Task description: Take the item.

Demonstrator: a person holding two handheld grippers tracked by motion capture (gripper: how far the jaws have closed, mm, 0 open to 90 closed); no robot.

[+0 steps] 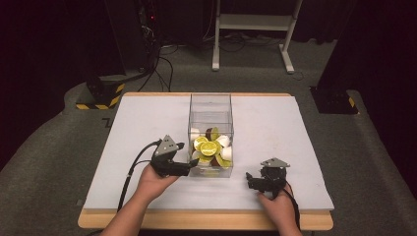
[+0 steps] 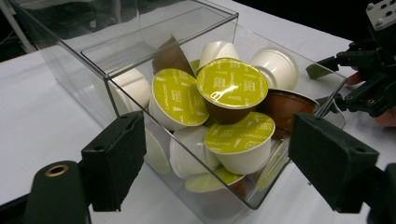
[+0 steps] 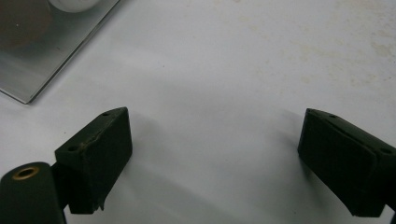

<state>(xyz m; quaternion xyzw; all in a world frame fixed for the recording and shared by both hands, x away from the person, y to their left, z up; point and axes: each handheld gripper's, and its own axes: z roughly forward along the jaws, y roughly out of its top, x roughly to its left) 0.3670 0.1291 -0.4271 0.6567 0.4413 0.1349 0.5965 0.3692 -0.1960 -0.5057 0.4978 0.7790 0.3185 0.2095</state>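
White counter (image 1: 147, 128) carries a clear box (image 1: 210, 105) at centre, its near end heaped with capsules (image 2: 232, 84). Left gripper (image 1: 189, 164) sits at the box's near left corner, jaws released, straddling that corner. Right gripper (image 1: 250, 178) rests well apart on bare counter, jaws released, grasping nothing.

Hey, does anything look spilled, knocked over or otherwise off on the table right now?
Nothing spilled. The capsules lie jumbled at all angles, but all inside the clear box, which stands upright on the table. Both grippers, left and right, are open and hold nothing.
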